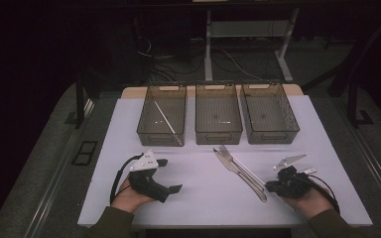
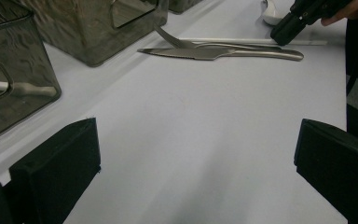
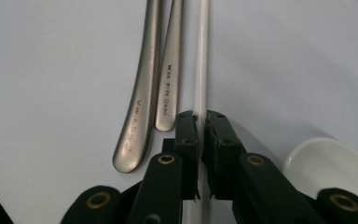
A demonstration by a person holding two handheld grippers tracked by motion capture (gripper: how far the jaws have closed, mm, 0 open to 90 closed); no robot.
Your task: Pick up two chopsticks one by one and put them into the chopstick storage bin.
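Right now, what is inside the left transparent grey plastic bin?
One long white chopstick lies diagonally inside the left transparent grey plastic bin. Its near end is blurred behind the bin's front wall; nothing else is visible inside.

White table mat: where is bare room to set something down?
White table mat: bare between the left gripper and the steel knife. Middle smoky plastic bin is empty. Crowded by the right gripper, shut on a white chopstick.

A white table top [image 1: 203, 193] lit from above stands in a dark room, with grey carpeted floor [image 1: 39, 183] on both sides and, beyond it, the white legs of a desk [image 1: 208, 49] over loose black cables [image 1: 178, 62] in shadow.
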